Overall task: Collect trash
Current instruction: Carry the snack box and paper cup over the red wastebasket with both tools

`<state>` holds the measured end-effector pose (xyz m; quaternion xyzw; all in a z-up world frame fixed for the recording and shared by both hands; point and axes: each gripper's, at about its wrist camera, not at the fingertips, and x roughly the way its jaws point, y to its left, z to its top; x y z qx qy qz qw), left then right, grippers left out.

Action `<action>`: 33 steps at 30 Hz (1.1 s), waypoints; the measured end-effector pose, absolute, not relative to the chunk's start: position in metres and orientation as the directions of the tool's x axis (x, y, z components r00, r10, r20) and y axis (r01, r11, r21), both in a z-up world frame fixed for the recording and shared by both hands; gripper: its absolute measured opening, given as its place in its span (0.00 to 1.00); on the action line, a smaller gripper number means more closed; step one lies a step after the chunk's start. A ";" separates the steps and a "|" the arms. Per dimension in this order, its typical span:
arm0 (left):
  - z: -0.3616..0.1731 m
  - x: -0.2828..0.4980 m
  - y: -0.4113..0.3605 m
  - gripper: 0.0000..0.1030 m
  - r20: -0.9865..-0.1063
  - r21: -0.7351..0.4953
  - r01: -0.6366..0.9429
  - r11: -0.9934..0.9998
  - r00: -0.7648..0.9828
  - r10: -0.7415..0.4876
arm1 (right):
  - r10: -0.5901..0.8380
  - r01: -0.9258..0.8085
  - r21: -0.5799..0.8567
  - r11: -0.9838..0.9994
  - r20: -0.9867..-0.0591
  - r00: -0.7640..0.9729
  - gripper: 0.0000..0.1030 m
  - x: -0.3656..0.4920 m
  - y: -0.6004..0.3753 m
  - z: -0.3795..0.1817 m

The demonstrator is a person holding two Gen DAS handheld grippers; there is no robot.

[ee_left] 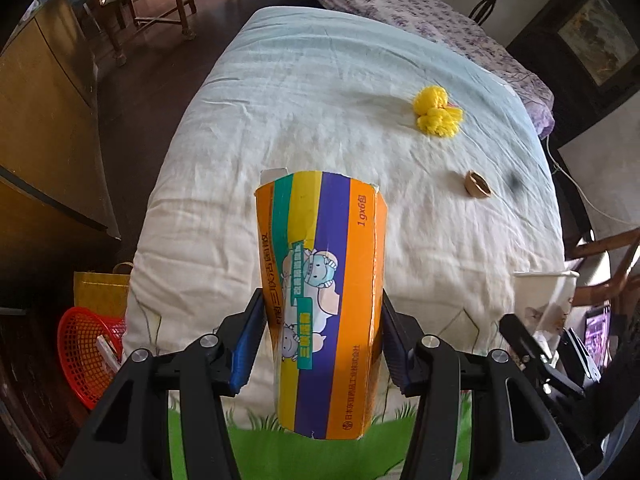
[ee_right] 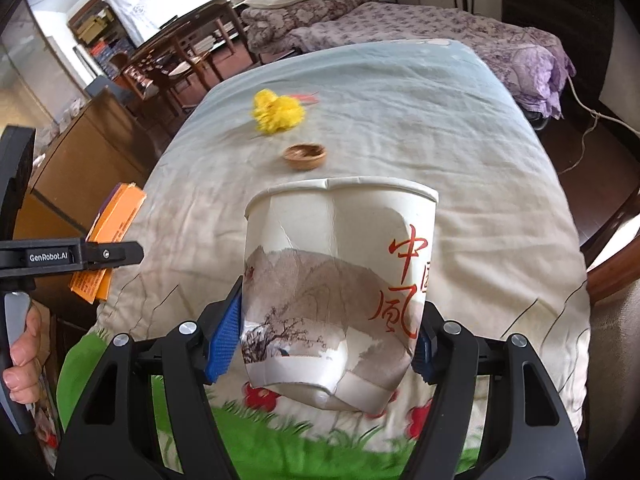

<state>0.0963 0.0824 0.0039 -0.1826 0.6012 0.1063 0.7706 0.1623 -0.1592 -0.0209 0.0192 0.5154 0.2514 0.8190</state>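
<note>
Left gripper point(ee_left: 320, 344): its blue pads pinch the flattened orange medicine box point(ee_left: 324, 300) by the two long edges; the box stands lengthwise between the fingers, torn open end pointing away past the fingertips, clear of the bedding.
Right gripper point(ee_right: 326, 336): its blue pads press the lower sides of the crumpled paper cup point(ee_right: 340, 280), denting its wall; the rim points away beyond the fingertips, the base lies nearest the camera, and the cup is tilted slightly.
Walnut shell half point(ee_right: 305, 155): lies on the pale quilt point(ee_right: 460, 184) just beyond the cup's rim in the right view, hollow side up; in the left view it sits ahead and to the right of the fingers.
Yellow pompom point(ee_right: 278, 111): on the quilt farther out than the shell, near it but apart.
Red mesh basket point(ee_left: 90, 352): on the floor beside the bed, left of the left fingers, with a yellow bag point(ee_left: 102, 292) just behind it.
Person's hand point(ee_right: 22, 356): at the right view's left edge, wrapped around the other gripper's handle.
Neighbouring tool: each view shows the other gripper with its load at the frame edge, well apart from its own fingers.
</note>
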 end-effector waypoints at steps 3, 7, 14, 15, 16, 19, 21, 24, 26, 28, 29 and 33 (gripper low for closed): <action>0.007 0.085 0.084 0.52 -0.962 -0.160 -0.378 0.912 0.266 -0.059 | 0.439 -0.423 0.285 0.860 -0.836 0.330 0.66 0.151 -0.149 -0.018; 0.012 0.067 0.094 0.52 -0.957 -0.170 -0.381 0.909 0.283 -0.060 | 0.450 -0.461 0.281 0.842 -0.837 0.312 0.66 0.138 -0.134 -0.012; 0.025 0.028 0.124 0.52 -0.948 -0.168 -0.406 0.898 0.316 -0.035 | 0.478 -0.568 0.260 0.781 -0.834 0.276 0.66 0.106 -0.094 0.007; 0.027 0.020 0.130 0.52 -0.946 -0.167 -0.413 0.895 0.323 -0.028 | 0.483 -0.591 0.254 0.766 -0.834 0.268 0.66 0.100 -0.085 0.010; 0.029 0.013 0.137 0.52 -0.945 -0.166 -0.420 0.892 0.328 -0.021 | 0.486 -0.607 0.249 0.755 -0.834 0.262 0.66 0.095 -0.079 0.013; 0.034 -0.007 0.155 0.52 -0.941 -0.162 -0.439 0.884 0.338 -0.004 | 0.505 -0.666 0.238 0.707 -0.829 0.239 0.66 0.077 -0.052 0.023; 0.037 -0.023 0.171 0.52 -0.939 -0.156 -0.459 0.875 0.344 0.013 | 0.528 -0.705 0.249 0.664 -0.824 0.207 0.66 0.062 -0.032 0.030; 0.040 -0.048 0.196 0.52 -0.937 -0.144 -0.495 0.857 0.345 0.042 | 0.549 -0.758 0.250 0.603 -0.819 0.166 0.66 0.042 -0.002 0.039; 0.040 -0.066 0.215 0.52 -0.937 -0.141 -0.527 0.838 0.344 0.059 | 0.559 -0.793 0.251 0.554 -0.819 0.131 0.66 0.027 0.021 0.043; 0.038 -0.081 0.229 0.53 -0.938 -0.137 -0.554 0.821 0.340 0.073 | 0.559 -0.820 0.245 0.518 -0.822 0.108 0.66 0.013 0.041 0.046; 0.037 -0.091 0.238 0.53 -0.938 -0.135 -0.571 0.810 0.336 0.081 | 0.558 -0.834 0.241 0.496 -0.824 0.094 0.66 0.006 0.051 0.046; 0.023 -0.128 0.274 0.53 -0.945 -0.129 -0.644 0.754 0.311 0.104 | 0.544 -0.884 0.234 0.406 -0.839 0.028 0.66 -0.028 0.098 0.044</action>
